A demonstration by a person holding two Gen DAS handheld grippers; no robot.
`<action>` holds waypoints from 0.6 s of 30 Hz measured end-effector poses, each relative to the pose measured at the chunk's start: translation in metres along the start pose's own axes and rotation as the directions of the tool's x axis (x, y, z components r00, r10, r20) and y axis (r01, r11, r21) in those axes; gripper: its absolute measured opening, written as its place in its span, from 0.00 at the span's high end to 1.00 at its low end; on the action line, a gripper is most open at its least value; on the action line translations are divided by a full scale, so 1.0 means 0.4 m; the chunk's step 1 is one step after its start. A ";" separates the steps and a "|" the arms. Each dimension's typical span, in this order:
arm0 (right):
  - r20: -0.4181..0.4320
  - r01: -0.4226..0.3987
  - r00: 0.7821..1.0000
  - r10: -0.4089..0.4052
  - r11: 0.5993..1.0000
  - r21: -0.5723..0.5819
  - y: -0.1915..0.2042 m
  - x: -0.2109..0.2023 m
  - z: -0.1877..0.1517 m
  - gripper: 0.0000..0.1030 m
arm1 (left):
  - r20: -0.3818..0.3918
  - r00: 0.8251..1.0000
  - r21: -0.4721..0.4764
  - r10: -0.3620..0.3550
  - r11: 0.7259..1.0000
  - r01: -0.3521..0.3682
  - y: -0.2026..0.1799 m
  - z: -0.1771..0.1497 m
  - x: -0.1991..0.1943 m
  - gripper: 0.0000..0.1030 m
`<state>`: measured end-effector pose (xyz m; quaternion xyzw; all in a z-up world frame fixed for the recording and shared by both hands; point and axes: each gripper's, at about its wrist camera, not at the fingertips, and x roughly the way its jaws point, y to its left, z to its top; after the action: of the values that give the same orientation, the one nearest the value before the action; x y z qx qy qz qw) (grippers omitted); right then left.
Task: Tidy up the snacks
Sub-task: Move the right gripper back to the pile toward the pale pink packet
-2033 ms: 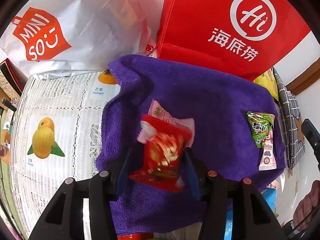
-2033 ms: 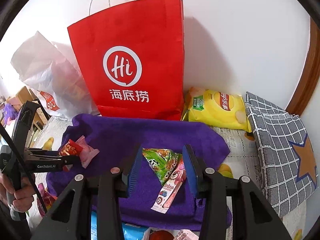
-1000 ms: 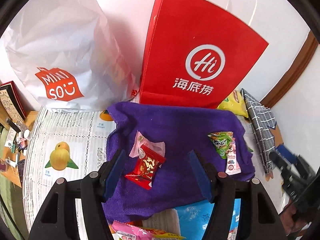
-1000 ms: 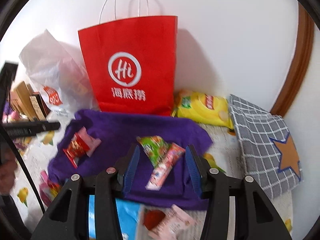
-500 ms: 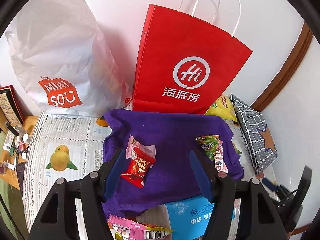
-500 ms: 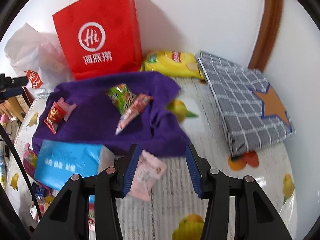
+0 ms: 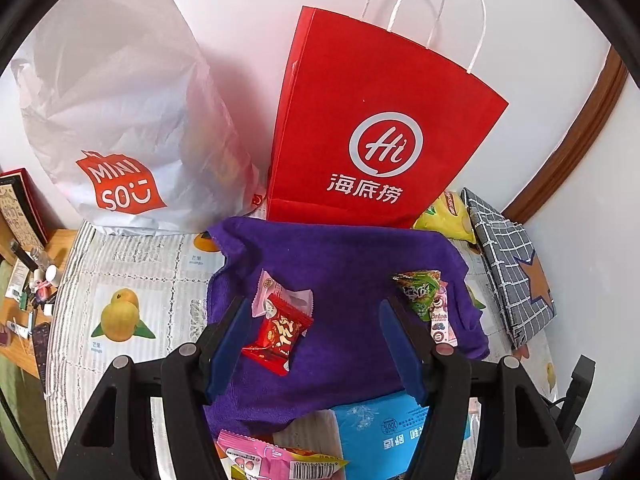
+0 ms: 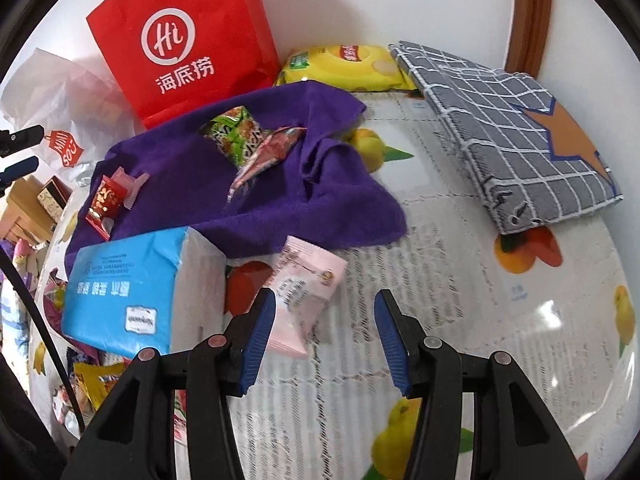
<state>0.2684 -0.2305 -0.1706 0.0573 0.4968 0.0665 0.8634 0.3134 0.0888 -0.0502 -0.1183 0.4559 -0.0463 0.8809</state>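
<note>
Left gripper (image 7: 316, 336) hangs above the purple towel (image 7: 344, 264) with its fingers spread and nothing pinched; between them, lower down on the towel, lies the red candy packet (image 7: 278, 330), overlapping a pale pink wrapper (image 7: 280, 294); over on the towel's right side sit a green snack packet (image 7: 418, 290) and a pink stick packet (image 7: 440, 320), touching each other.

Right gripper (image 8: 324, 340) is over the fruit-print worktop (image 8: 460, 300), fingers apart and opening right now; a pink snack pouch (image 8: 306, 280) lies flat just ahead of the left finger, one end running behind it, not pinched; can't tell if the finger touches it.

A blue tissue pack (image 8: 132, 284) sits just left of that pouch, its far edge on the towel's near edge; the red paper bag (image 8: 188, 40) stands behind the towel against the wall, a yellow chip bag (image 8: 344, 66) beside it, then a grey checked cushion (image 8: 516, 128); a white Miniso bag (image 7: 116, 128) is left of the red one; more loose snack wrappers (image 8: 92, 384) are piled at the near left.
</note>
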 end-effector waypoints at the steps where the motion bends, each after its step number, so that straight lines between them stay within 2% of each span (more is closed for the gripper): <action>1: -0.004 -0.004 1.000 0.004 1.000 -0.001 0.004 0.007 0.003 0.50 | -0.001 1.000 0.000 0.000 1.000 0.000 0.001 0.000 0.001 0.37; 8: -0.056 -0.046 0.997 0.046 0.999 -0.004 0.021 0.059 0.008 0.50 | -0.010 1.000 -0.007 0.006 1.000 -0.006 0.004 0.001 0.012 0.37; 18: -0.073 -0.059 0.996 0.058 0.998 -0.010 0.024 0.088 0.015 0.50 | -0.022 1.000 -0.012 0.005 1.000 -0.005 0.011 -0.002 0.023 0.37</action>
<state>0.2907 -0.2152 -0.1961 0.0640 0.5254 0.0970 0.8429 0.3180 0.0913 -0.0589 -0.1219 0.4661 -0.0425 0.8752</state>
